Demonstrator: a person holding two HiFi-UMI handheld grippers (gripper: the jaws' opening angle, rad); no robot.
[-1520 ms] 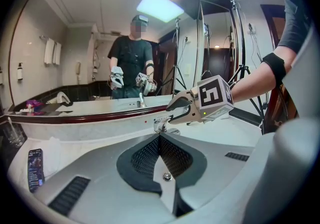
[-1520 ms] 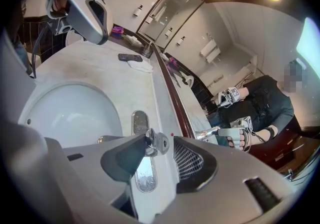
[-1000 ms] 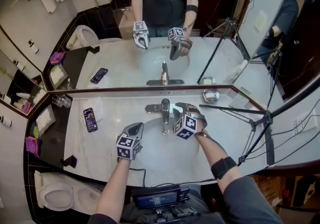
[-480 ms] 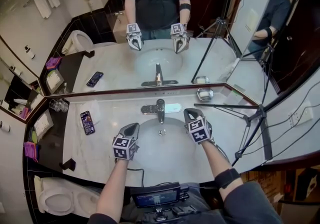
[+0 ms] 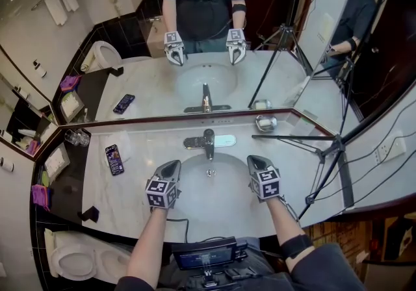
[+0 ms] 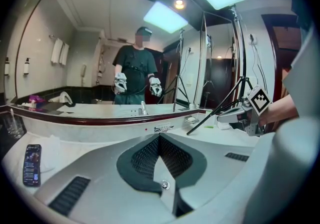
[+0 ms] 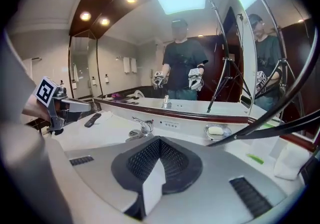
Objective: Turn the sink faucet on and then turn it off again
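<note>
Pictured over the sink (image 5: 211,195), well apart from each other: left tongs (image 5: 173,166) and right tongs (image 5: 255,161), both pressed together and empty. Behind the sink on the white worktop (image 5: 146,176), touched by neither, the faucet (image 5: 208,142) (doubled in the mirror (image 5: 130,56)). Left of it, a phone (image 5: 114,158) lying flat.

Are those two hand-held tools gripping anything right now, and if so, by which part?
Nothing is held. The left tool and the right tool are both shut and empty, hovering short of the faucet.
</note>
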